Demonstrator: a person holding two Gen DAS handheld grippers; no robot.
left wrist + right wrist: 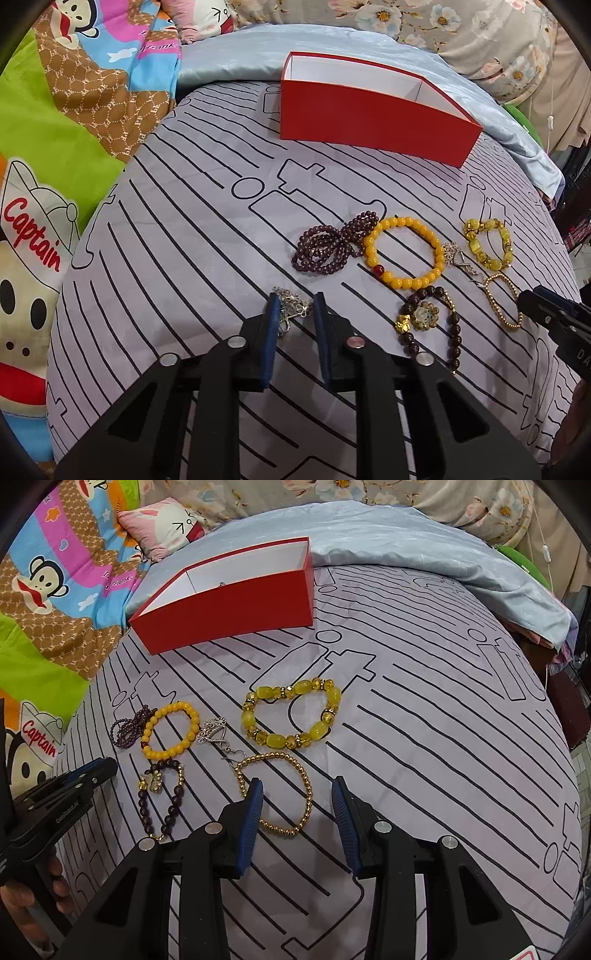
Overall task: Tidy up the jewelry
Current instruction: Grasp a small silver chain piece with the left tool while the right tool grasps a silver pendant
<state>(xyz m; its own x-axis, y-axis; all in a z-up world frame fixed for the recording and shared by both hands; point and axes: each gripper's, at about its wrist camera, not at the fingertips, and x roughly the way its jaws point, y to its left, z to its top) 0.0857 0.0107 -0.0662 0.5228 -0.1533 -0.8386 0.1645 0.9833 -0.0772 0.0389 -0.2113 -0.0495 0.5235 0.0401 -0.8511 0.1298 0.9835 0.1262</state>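
Observation:
A red box (369, 118) with a white inside stands open at the far side of the grey striped sheet; it also shows in the right wrist view (236, 605), with a small item inside. My left gripper (295, 306) is open, its fingers on either side of a silver chain piece (293, 304). My right gripper (297, 794) is open over the gold bead bracelet (275, 794). A purple bead strand (332, 240), an orange bead bracelet (404, 253), a yellow crystal bracelet (291, 710), a dark bead bracelet (432, 321) and silver earrings (216, 734) lie on the sheet.
A light blue satin pillow (406, 542) lies behind the box. A bright cartoon blanket (55, 129) covers the left side. The bed's edge falls away at the right (561, 709).

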